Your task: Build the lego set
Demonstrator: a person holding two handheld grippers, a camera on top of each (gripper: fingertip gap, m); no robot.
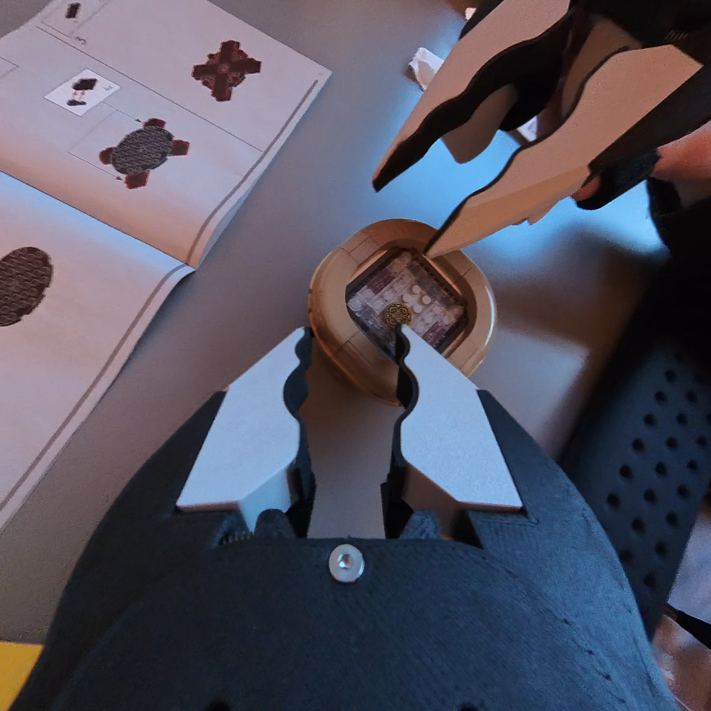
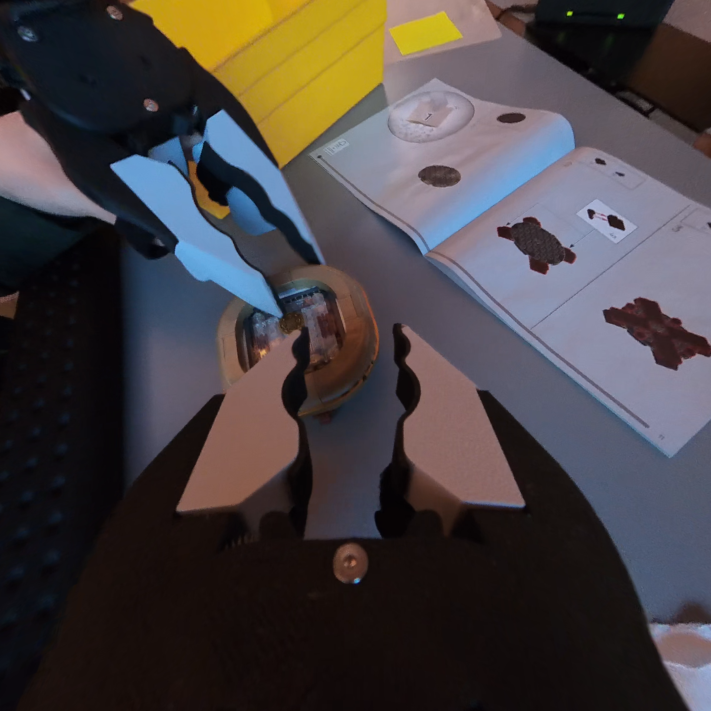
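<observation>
Two grippers are meeting over one small tan model [image 1: 400,307] that is sitting on the grey table [image 1: 269,269], near the middle of both views. The model is a rounded tan ring around a square well of clear and dark studded pieces, with a little gold disc [image 1: 398,314] lying inside.

The left gripper [image 1: 354,331] is reaching up from the bottom of its own view with its fingers spread; the tan wall is sitting between them, one tip outside the ring and the other tip inside the well, just touching the gold disc. It is not pinching anything that I can make out. In the right wrist view the same gripper [image 2: 298,286] is coming down from the upper left, one tip by the disc [image 2: 291,322].

The right gripper [image 2: 348,332] is also standing spread and holding nothing, its left tip over the model [image 2: 346,346], its right tip over bare table [image 2: 423,519]. In the left wrist view it [image 1: 402,219] is entering from the upper right, one tip dipping into the far edge of the well.

An open booklet [image 1: 134,154] is lying at the left of the left wrist view and at the right of the other [image 2: 538,288]. A yellow box [image 2: 300,69] is standing at the top of the right wrist view, and a yellow note [image 2: 425,32] is lying beside it.
</observation>
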